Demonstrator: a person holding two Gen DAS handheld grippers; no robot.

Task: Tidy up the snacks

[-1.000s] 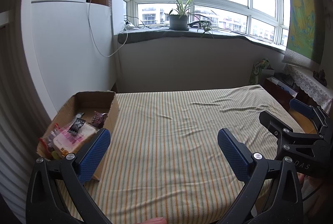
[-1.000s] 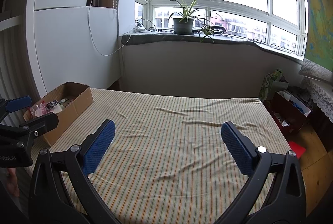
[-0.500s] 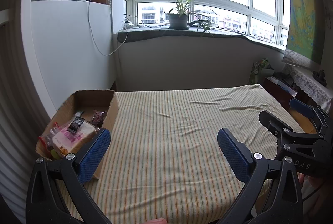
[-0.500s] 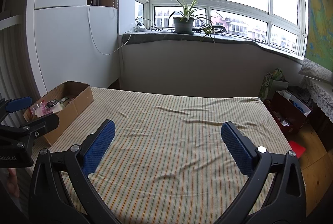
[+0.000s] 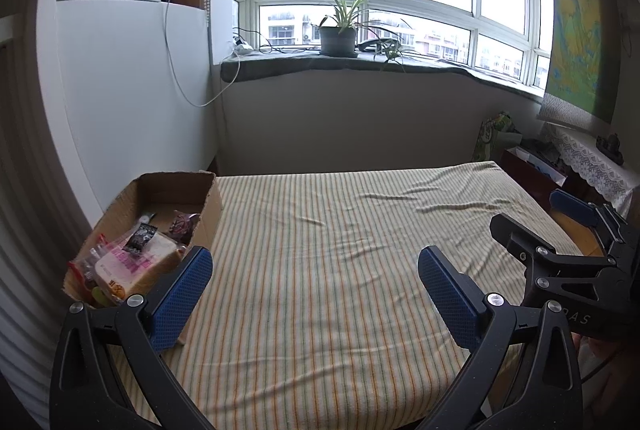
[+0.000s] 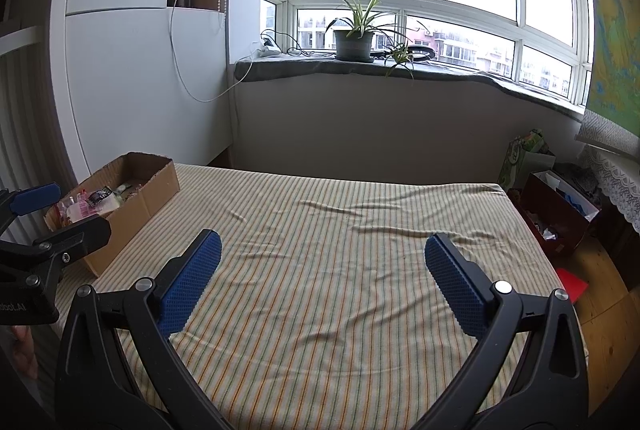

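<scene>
Two hand-held grippers hang above a striped bed [image 5: 320, 270], both with fingers spread wide and nothing between them: the left gripper [image 5: 314, 282] near the bed's left edge, the right gripper [image 6: 322, 278] over the middle of the sheet. The snacks [image 5: 132, 258] all lie in a cardboard box [image 5: 208, 206] at the bed's left side, just beside the left gripper's near finger. In the box, a bagged loaf of sliced bread with pink print fills the near end, a small dark packet rests on top of it, red-edged wrappers crowd the near corner, and a dark purple bag sits further back; the far end shows bare cardboard. No snack is in sight on the sheet itself. Judged from this, the scene fits either snacks gathered and the sorting done, or a full box waiting to be unpacked and arranged; the pictures do not settle which. Beyond the bed, a potted plant [image 6: 354, 38] stands on the windowsill, and an open red-brown box [image 6: 556, 214] of odds and ends sits on the floor at right.
</scene>
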